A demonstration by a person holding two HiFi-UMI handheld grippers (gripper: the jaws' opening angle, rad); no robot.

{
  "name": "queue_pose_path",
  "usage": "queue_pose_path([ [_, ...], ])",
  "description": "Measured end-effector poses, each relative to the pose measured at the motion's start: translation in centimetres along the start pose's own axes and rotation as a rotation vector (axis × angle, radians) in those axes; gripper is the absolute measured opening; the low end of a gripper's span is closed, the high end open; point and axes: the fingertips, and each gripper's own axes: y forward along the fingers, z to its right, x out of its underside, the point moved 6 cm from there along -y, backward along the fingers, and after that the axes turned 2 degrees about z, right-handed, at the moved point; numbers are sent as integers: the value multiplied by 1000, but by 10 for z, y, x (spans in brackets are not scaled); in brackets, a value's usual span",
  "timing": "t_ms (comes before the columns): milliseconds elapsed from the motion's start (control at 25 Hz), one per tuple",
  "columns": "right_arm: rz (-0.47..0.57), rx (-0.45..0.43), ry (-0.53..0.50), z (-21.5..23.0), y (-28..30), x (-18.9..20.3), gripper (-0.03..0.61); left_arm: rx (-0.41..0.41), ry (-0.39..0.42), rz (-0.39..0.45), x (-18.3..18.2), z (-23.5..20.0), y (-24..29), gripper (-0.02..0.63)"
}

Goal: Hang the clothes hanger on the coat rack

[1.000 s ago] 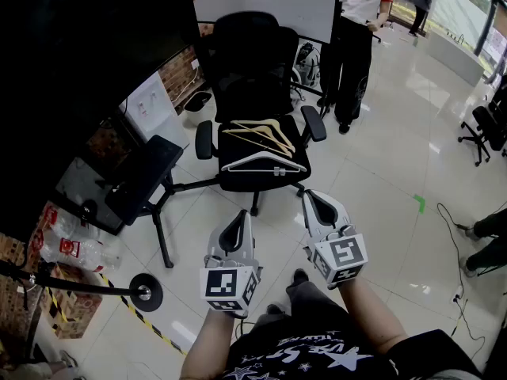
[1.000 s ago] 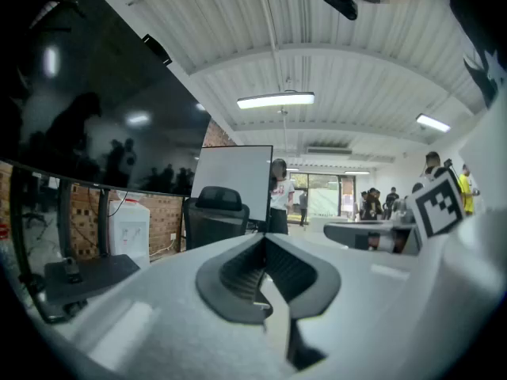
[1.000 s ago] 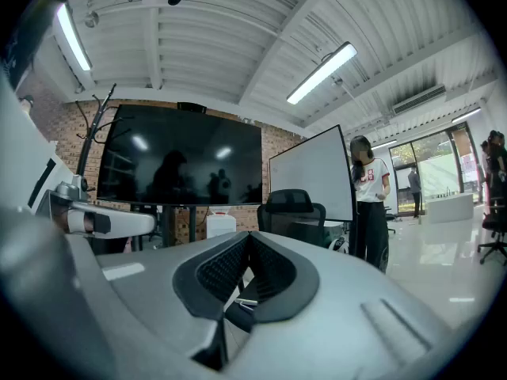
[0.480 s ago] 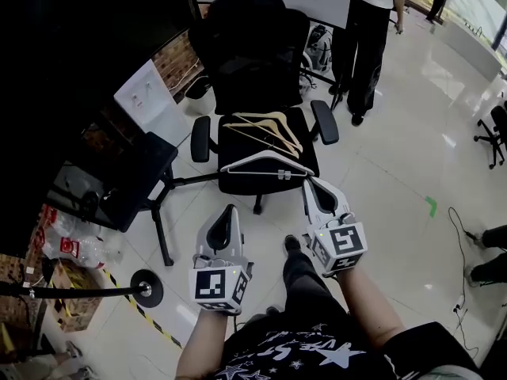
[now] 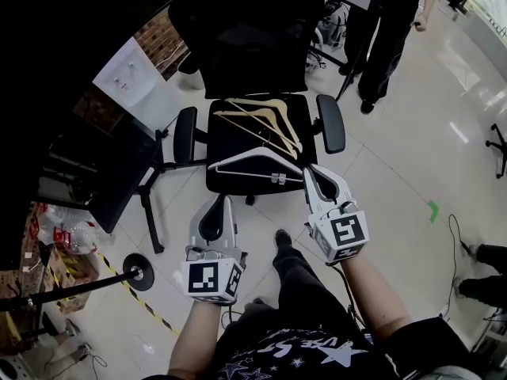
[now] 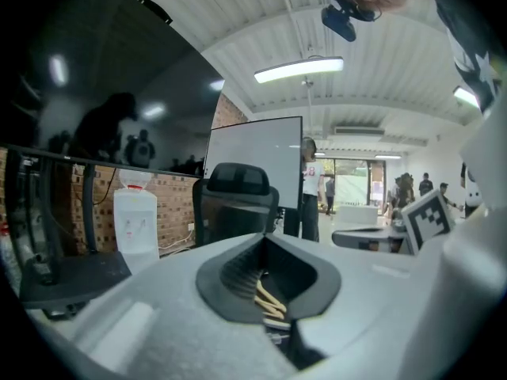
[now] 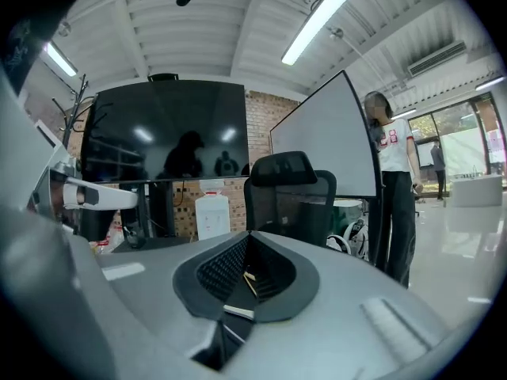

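Note:
Two wooden hangers (image 5: pixel 265 121) and a white hanger (image 5: pixel 255 163) lie on the seat of a black office chair (image 5: pixel 249 30). My left gripper (image 5: pixel 219 201) is shut and empty, just short of the seat's front left edge. My right gripper (image 5: pixel 316 171), also shut and empty, reaches the seat's front right corner beside the white hanger's end. In the left gripper view the wooden hangers (image 6: pixel 269 298) show through the gap between the jaws. A black pole on a round base (image 5: pixel 141 273), seemingly the coat rack, stands at the lower left.
A water dispenser (image 5: pixel 131 81) stands left of the chair against a brick wall. A black slanted panel on a stand (image 5: pixel 119 176) sits at the left. A person (image 5: pixel 390 30) stands behind the chair at the right. Bags and a box (image 5: pixel 55 236) lie at the lower left.
Both grippers have moved forward toward the chair, which now looms nearer and larger. The right gripper has reached the seat's corner. The hangers lie as before.

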Motion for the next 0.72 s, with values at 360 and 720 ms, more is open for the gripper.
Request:
queue_pose_path([
  [360, -74, -85, -17, 32, 40, 26, 7, -23, 5, -44, 16, 9, 57, 5],
  [720, -137, -85, 12, 28, 58, 64, 6, 22, -9, -149, 75, -2, 98, 5],
])
